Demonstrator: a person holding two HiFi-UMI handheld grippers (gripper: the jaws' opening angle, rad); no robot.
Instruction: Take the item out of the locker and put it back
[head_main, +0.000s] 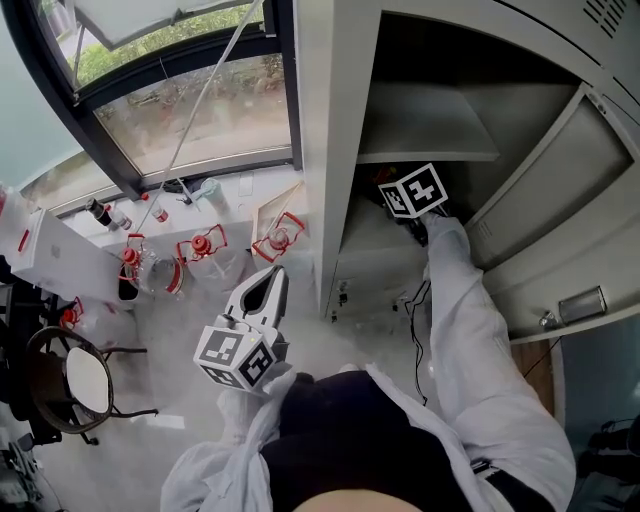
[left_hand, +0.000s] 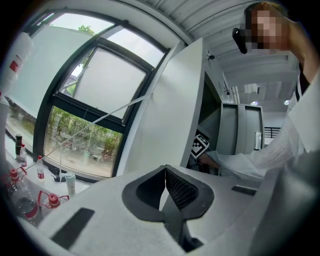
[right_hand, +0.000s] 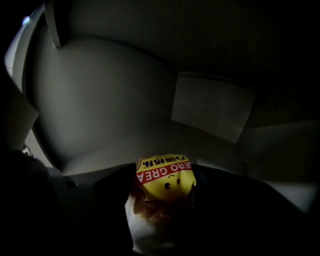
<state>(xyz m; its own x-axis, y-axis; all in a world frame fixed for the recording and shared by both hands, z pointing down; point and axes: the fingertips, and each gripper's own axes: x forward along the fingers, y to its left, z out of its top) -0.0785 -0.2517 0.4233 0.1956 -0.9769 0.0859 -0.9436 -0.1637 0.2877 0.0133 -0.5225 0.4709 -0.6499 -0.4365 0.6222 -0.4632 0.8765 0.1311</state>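
Note:
A snack packet (right_hand: 165, 179) with a yellow and red label and a white lower part sits between the dark jaws of my right gripper (right_hand: 165, 197), which close on it from both sides. It hangs just above the floor of the locker's lower compartment (right_hand: 125, 115). In the head view only the right gripper's marker cube (head_main: 412, 190) shows, reaching into the open grey locker (head_main: 430, 120) under its shelf; the jaws and packet are hidden there. My left gripper (head_main: 270, 280) hovers outside, left of the locker, with its jaws closed together and nothing in them (left_hand: 165, 172).
The locker door (head_main: 560, 210) stands swung open at the right. Below the window (head_main: 190, 110) a bench holds several bottles with red caps (head_main: 200, 245) and a white box (head_main: 55, 255). A round stool (head_main: 85, 380) stands at lower left. A cable (head_main: 415, 325) hangs by the locker.

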